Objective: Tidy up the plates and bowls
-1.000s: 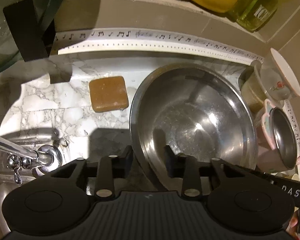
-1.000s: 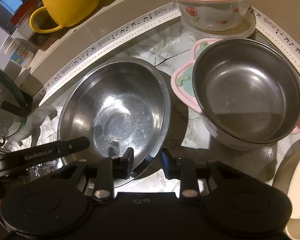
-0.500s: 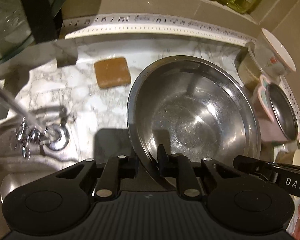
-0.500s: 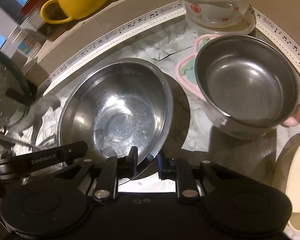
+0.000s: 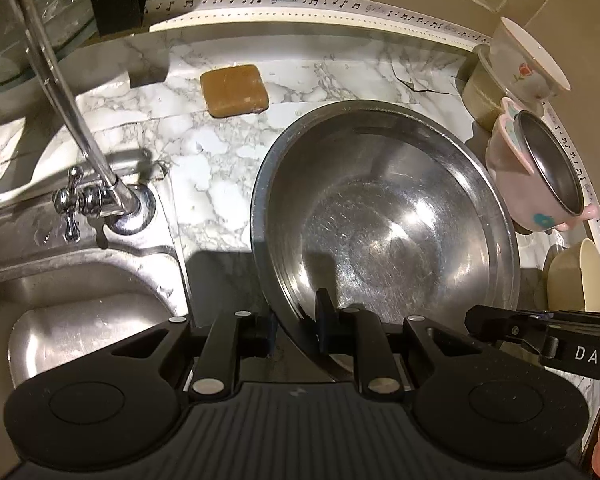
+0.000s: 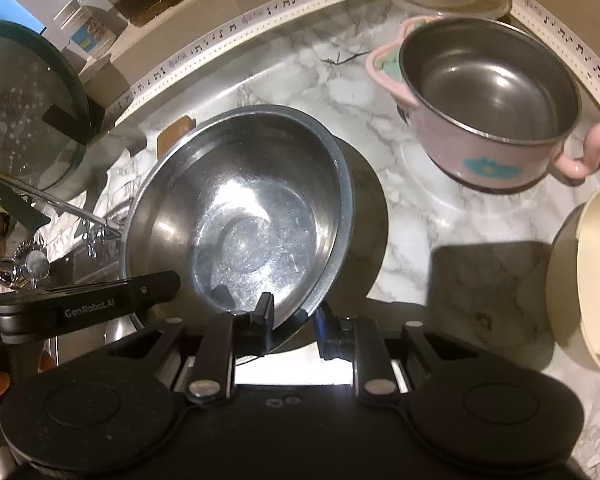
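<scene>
Steel rim is now pinched by both grippers: left and right have clamped onto the bowl (2 grips, near edge). It has shifted off the counter, toward the pink pot; stacking looks next.

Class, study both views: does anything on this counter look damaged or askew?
Yes. The marble-look covering is cracked or torn near the back edge. The steel bowl sits tilted, its near rim pinched by both the left gripper and the right gripper.
</scene>
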A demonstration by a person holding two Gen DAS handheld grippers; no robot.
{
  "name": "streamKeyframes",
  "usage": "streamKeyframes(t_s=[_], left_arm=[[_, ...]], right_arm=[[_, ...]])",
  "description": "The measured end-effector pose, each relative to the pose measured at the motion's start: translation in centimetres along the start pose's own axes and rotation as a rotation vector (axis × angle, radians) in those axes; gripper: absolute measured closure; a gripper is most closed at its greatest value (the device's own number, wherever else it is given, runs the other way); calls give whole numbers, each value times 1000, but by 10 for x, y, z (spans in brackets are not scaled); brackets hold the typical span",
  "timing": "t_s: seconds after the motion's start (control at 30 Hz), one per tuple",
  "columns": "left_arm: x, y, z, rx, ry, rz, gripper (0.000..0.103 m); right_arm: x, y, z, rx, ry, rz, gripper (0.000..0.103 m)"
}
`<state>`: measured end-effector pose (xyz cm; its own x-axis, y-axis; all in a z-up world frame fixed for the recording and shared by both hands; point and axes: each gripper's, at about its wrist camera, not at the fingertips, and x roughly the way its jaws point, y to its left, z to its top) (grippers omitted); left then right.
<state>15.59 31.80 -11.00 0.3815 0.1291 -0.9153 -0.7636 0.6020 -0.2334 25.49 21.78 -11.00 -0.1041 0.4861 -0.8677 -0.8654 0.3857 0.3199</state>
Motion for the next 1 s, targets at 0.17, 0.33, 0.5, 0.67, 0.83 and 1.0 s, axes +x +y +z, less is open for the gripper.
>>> streamKeyframes(t_s=[0.17, 0.33, 0.5, 0.67, 0.83, 1.0], left_arm=[[-6, 0, -3, 25, -14, 6, 84], [-15, 1, -3, 43, -22, 27, 79], [-26, 3, -3, 64, -21, 34, 62], [-50, -8, -2, 107, -78, 33, 48], [-71, -36, 13, 153, -150, -20, 29], [-73, -76, 31, 212, -227, -45, 28]], right_arm=[[2, 0, -2, -12, 22, 2, 77], [-9, -4, 0, -14, 9, -4, 66], [-32, -8, 1, -36, -27, -3, 60], [-64, -15, 7, -92, -87, -49, 53], [-95, -36, 24, -84, -171, -105, 46], [-111, -58, 45, -59, -237, -150, 34]])
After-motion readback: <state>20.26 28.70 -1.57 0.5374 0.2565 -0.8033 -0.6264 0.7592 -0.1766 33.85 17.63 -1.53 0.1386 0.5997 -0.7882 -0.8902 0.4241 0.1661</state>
